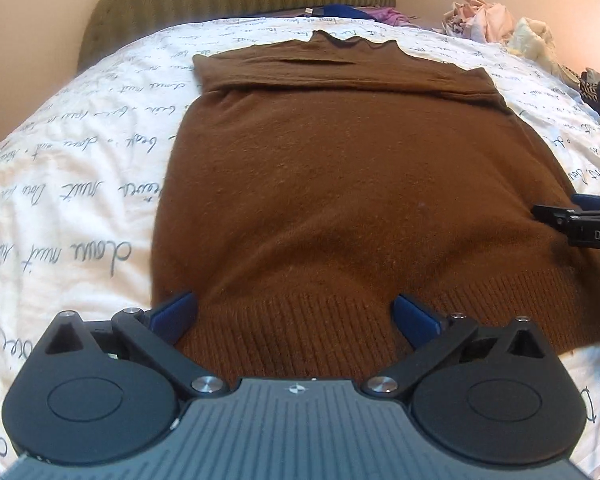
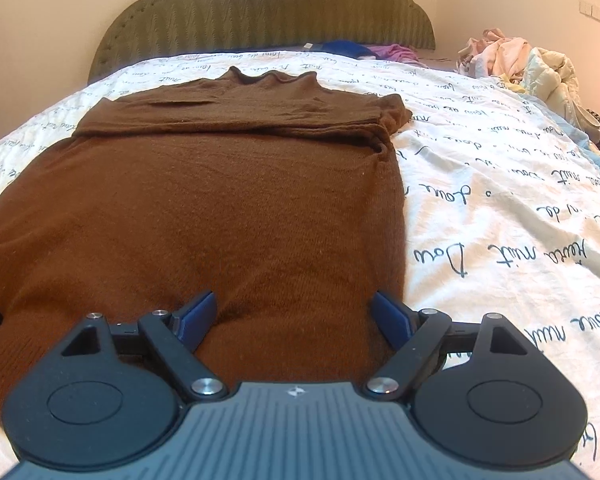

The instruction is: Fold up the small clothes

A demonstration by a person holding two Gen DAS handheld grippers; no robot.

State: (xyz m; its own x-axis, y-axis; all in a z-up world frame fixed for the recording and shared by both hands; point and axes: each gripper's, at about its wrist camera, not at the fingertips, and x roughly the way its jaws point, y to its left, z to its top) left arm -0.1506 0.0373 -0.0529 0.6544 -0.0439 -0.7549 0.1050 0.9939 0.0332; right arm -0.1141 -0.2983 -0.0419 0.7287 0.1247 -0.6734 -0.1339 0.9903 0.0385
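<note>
A brown knit sweater (image 1: 332,168) lies flat on the bed, its collar toward the headboard and its sleeves folded across the chest (image 2: 236,116). My left gripper (image 1: 296,310) is open above the ribbed hem (image 1: 300,332) near the sweater's left corner, and no cloth is between its blue pads (image 1: 180,308). My right gripper (image 2: 294,308) is open too, low over the sweater's near right part (image 2: 260,240), its pads clear of the knit. The right gripper's tip (image 1: 572,220) shows at the right edge of the left wrist view.
The bed has a white cover with black script (image 2: 500,208) and a green padded headboard (image 2: 268,12). A heap of pale clothes (image 2: 516,60) lies at the far right. Blue and purple garments (image 2: 364,50) sit by the headboard. Dark patterned items (image 1: 598,92) lie at the right edge.
</note>
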